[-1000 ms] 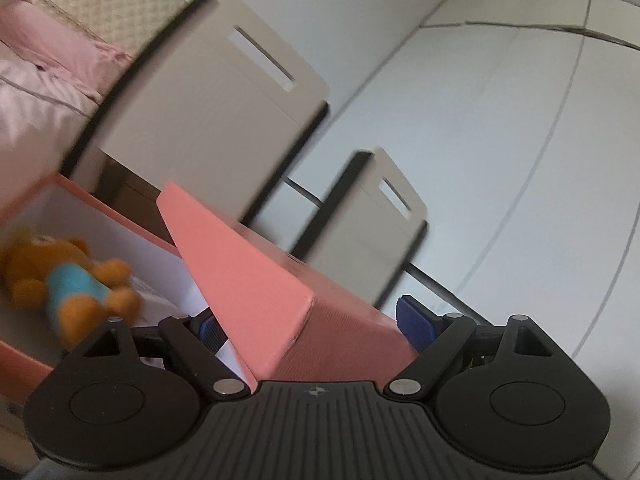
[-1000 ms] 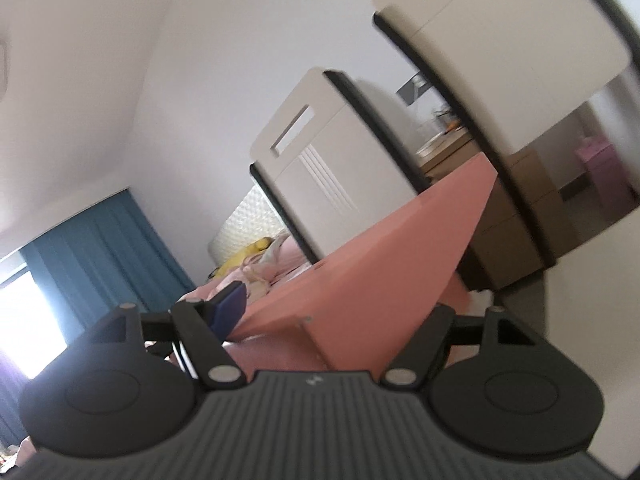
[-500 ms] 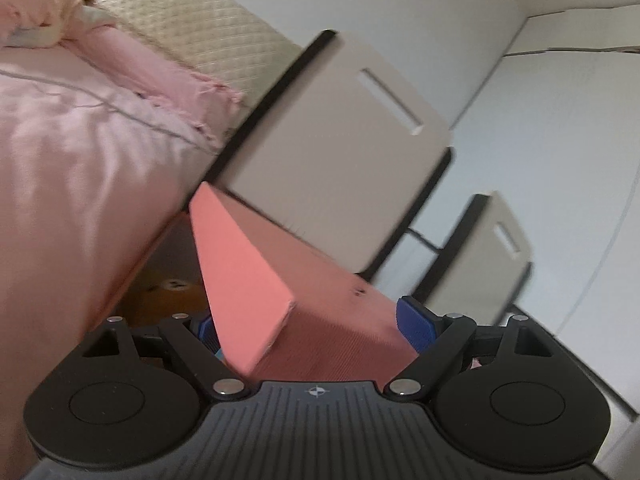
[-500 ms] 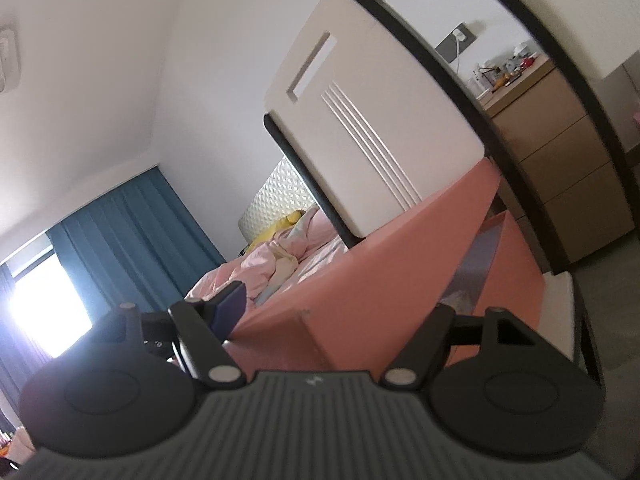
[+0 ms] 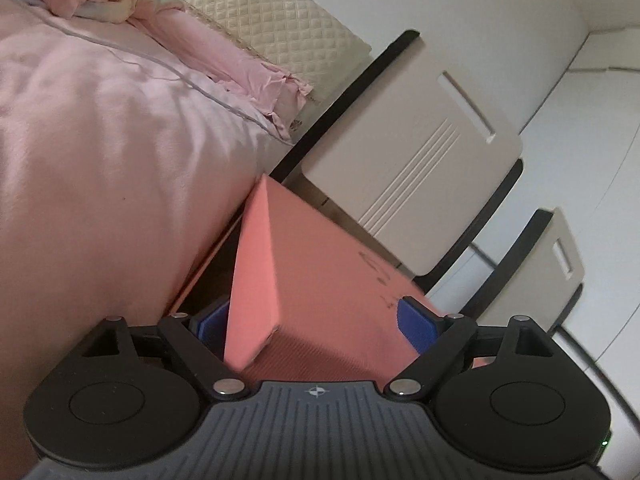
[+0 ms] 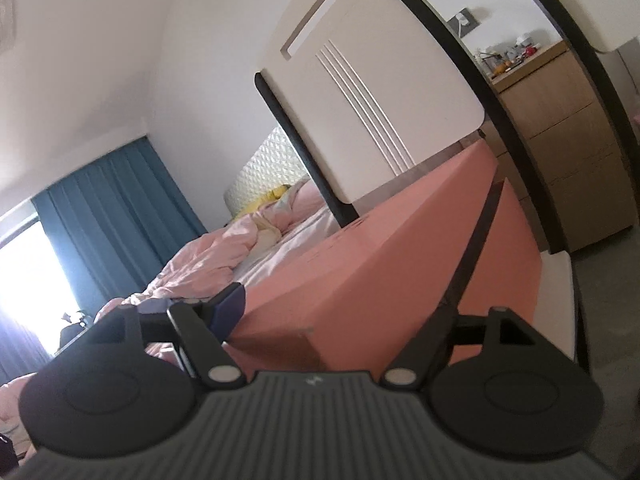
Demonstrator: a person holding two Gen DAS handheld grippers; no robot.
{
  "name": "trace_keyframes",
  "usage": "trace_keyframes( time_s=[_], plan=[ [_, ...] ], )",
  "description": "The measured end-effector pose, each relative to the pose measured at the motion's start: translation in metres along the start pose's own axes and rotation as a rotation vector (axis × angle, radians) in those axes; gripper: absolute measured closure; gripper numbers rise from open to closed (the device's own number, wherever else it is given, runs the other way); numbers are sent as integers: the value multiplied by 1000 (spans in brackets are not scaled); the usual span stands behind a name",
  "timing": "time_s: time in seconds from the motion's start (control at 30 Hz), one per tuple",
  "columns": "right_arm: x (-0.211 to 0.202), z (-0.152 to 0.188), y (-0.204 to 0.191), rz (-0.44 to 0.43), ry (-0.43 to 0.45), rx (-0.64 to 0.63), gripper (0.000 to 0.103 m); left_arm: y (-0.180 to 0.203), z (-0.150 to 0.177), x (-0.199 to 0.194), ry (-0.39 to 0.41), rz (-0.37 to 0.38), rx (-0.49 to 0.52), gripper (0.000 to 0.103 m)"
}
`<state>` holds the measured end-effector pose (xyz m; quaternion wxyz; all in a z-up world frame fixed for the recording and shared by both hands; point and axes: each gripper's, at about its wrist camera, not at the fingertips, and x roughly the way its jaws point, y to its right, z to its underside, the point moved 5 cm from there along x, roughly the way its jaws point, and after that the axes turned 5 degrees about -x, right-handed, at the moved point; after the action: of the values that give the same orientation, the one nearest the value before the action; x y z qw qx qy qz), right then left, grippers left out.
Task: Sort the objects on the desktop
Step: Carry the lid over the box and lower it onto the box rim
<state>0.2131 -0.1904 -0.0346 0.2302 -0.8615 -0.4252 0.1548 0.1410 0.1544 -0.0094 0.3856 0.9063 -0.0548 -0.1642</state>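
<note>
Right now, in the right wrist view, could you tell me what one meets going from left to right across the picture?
Bright window → blue curtain → pink bedding → white chair back → pink box → wooden drawers.

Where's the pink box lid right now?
In both wrist views the pink box lid sits between the tongs, beside the pink bed, below the white chair back.

We see a matt, finely ribbed pink cardboard box (image 5: 320,292), soft creased pink cloth bedding (image 5: 100,152) at ten o'clock, and a quilted cream headboard (image 5: 280,28).
</note>
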Motion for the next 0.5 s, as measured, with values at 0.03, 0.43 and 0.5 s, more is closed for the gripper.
trace_keyframes(
  time_s=[0.03, 0.43, 0.5],
  plan=[
    [1, 0, 1, 13, -6, 3, 24, 0, 1, -2, 9, -1, -2, 13],
    [-1, 1, -20, 135, -83, -118, 17, 9, 8, -24, 115, -33, 14, 11],
    [-4, -2, -26, 147, -82, -141, 16, 10, 9, -24, 111, -29, 18, 11]
  ],
)
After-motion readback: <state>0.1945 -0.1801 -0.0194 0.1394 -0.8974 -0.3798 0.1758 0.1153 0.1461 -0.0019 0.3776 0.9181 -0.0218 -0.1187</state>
